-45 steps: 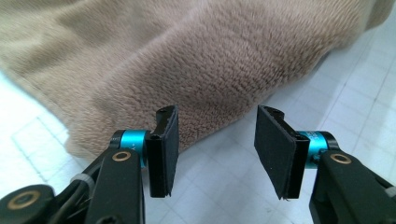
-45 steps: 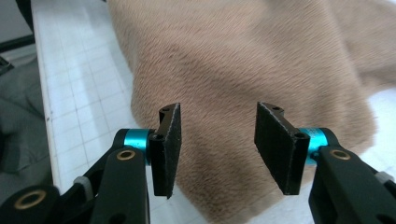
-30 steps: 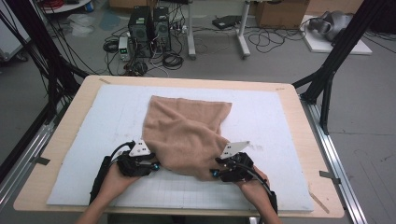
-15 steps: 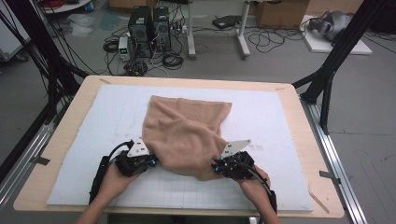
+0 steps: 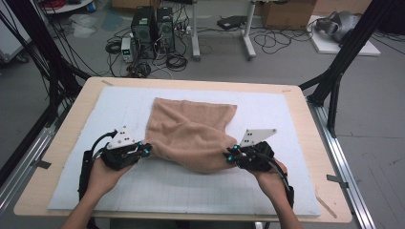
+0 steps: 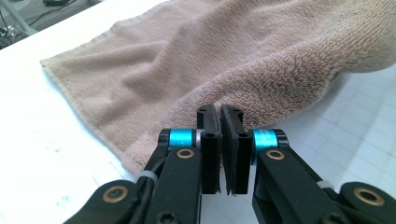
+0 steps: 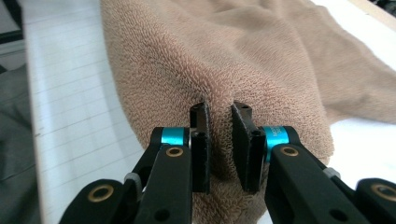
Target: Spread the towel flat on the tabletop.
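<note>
- The left gripper point(image 6: 220, 140) has its two black jaws drawn almost together, pinching the edge of a tan terry towel point(image 6: 243, 60); in the left gripper view only a thin sliver of gap shows between the pads, with the towel's hem caught at their tips. These jaws have just been closing on the cloth.
- The right gripper point(image 7: 220, 140) is clamped on a thicker fold of the same towel point(image 7: 243, 60); its jaws stand a little further apart than the left pair, and the bunched pile fills the gap between them. They too have just been closing, with the towel between them.
- In the high view the left gripper point(image 5: 143, 151) holds the towel's near corner at about 8 o'clock of the cloth, and the right gripper point(image 5: 230, 156) holds the other near corner at about 4 o'clock.
- The towel point(image 5: 191, 131) lies crumpled in the middle of the white gridded mat point(image 5: 286, 124). Its near edge is raised between the two grippers and sags between them, while its far part rests on the mat toward 12 o'clock.
- The mat covers a wooden table point(image 5: 315, 143).
- A hand point(image 5: 102, 176) holds each gripper, forearms entering from 6 o'clock.
- No brand, label or writing can be read on the towel, the grippers or the mat.
</note>
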The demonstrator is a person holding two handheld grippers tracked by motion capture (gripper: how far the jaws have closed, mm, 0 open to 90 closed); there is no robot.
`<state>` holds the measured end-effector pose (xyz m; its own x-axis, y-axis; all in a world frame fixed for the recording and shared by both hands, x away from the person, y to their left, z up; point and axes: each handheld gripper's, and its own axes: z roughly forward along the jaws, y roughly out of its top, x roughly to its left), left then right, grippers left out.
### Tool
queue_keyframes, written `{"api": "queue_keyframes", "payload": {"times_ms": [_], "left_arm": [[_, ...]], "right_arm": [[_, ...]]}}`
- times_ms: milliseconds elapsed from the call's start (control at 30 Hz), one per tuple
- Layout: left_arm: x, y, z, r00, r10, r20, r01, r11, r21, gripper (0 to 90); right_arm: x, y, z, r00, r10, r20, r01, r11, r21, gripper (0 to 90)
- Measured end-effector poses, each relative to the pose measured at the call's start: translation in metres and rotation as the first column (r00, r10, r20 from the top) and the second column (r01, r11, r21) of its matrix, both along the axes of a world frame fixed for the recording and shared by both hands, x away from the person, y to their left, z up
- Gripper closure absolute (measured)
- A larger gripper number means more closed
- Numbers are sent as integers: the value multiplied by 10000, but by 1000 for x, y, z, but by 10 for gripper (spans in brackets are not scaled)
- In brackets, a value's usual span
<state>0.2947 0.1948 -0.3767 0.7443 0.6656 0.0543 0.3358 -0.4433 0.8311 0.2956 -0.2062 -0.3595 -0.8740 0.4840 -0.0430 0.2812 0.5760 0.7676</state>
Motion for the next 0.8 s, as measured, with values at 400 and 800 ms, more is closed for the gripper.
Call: {"api": "queue_keyframes", "payload": {"times_ms": [400, 800], "left_arm": [[76, -15, -16, 9849, 1526, -818, -1525, 9883, 68, 859], [103, -30, -50, 9663, 1952, -1675, -1883, 9805, 563, 851]], "right_arm": [[71, 10, -1, 9920, -1038, -715, 1064, 9938, 336, 785], [112, 16, -39, 9674, -1853, -1727, 1879, 9822, -15, 774]]}}
